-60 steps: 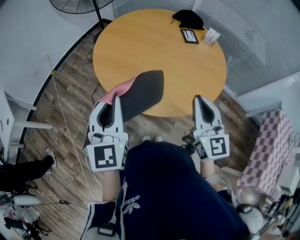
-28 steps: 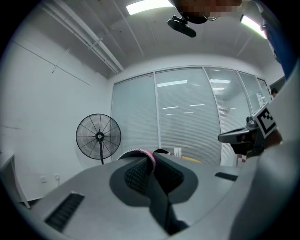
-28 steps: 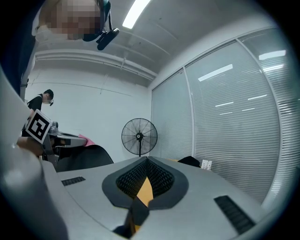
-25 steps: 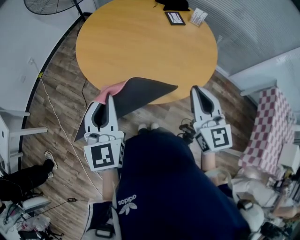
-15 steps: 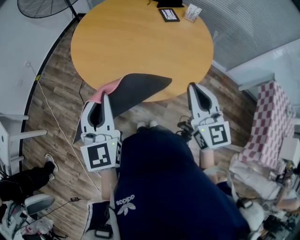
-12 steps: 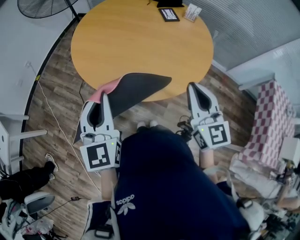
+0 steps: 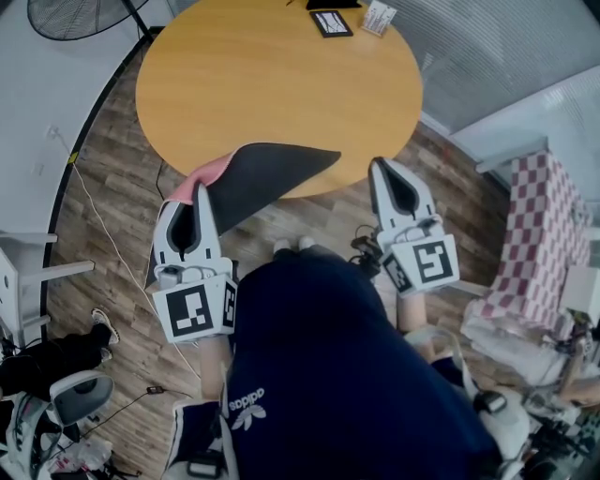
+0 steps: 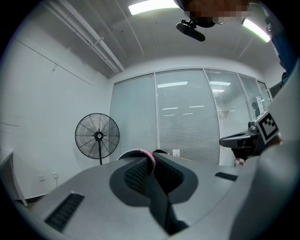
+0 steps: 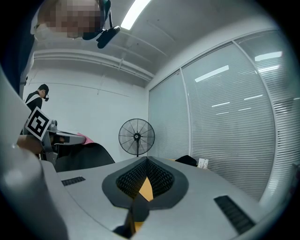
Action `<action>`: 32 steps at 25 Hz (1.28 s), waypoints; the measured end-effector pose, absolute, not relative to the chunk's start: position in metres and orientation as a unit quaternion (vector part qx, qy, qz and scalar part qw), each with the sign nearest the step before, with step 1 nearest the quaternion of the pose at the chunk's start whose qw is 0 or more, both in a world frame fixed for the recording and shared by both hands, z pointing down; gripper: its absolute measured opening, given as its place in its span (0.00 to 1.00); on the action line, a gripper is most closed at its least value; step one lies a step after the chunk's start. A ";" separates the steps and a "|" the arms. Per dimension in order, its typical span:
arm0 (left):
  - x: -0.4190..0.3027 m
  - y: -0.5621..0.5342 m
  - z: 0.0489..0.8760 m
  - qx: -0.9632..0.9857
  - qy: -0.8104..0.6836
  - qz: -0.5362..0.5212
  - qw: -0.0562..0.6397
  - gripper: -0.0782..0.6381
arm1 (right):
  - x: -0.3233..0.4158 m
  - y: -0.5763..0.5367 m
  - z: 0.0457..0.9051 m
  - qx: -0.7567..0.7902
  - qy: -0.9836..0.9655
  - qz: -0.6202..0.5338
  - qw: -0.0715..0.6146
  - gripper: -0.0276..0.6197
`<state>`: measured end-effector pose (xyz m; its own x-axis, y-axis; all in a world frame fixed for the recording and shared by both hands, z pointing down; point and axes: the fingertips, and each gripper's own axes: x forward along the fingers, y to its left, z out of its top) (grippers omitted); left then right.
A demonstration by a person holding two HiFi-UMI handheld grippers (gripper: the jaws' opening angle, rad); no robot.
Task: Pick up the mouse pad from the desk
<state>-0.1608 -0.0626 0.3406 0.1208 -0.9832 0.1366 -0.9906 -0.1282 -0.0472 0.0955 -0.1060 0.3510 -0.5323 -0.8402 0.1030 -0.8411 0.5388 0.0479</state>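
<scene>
The mouse pad (image 7: 267, 175), dark on top and pink underneath, hangs in the air over the near edge of the round wooden table (image 7: 281, 84). My left gripper (image 7: 200, 190) is shut on its pink-edged left end, and the free corner points right. In the left gripper view the pad's pink edge (image 8: 143, 154) sits pinched between the jaws of the left gripper (image 8: 151, 158). My right gripper (image 7: 379, 166) is level beside it to the right, shut with nothing in it. In the right gripper view the right gripper (image 9: 146, 160) has its tips together, and the pad (image 9: 86, 157) shows at the left.
A black framed item (image 7: 326, 22) and a white card (image 7: 379, 17) lie at the table's far edge. A standing fan (image 7: 66, 17) is at the far left, with a cable (image 7: 98, 220) on the wood floor. A checkered cloth (image 7: 539, 234) is at the right.
Since the earliest frame the pad's free end has swung to point right. Over the last second both grippers hold still; only the head view has drifted.
</scene>
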 end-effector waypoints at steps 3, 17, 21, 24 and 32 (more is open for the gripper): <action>-0.157 -0.064 0.342 0.751 -0.656 0.070 0.028 0.14 | 0.095 -0.106 0.353 0.478 -0.876 -0.002 0.061 0.05; -0.158 -0.067 0.340 0.751 -0.656 0.066 0.026 0.14 | 0.092 -0.109 0.352 0.475 -0.878 -0.002 0.060 0.05; -0.161 -0.068 0.341 0.750 -0.657 0.066 0.028 0.14 | 0.091 -0.110 0.353 0.475 -0.878 -0.002 0.061 0.05; -0.160 -0.068 0.341 0.750 -0.657 0.067 0.029 0.14 | 0.095 -0.111 0.355 0.481 -0.874 0.000 0.067 0.05; -0.159 -0.071 0.339 0.749 -0.659 0.064 0.029 0.14 | 0.094 -0.112 0.354 0.474 -0.878 -0.006 0.069 0.05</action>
<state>-0.1592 -0.0714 0.3386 0.1241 -0.9833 0.1332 -0.9906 -0.1306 -0.0413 0.0941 -0.1121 0.3539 -0.5403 -0.8335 0.1154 -0.8319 0.5497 0.0759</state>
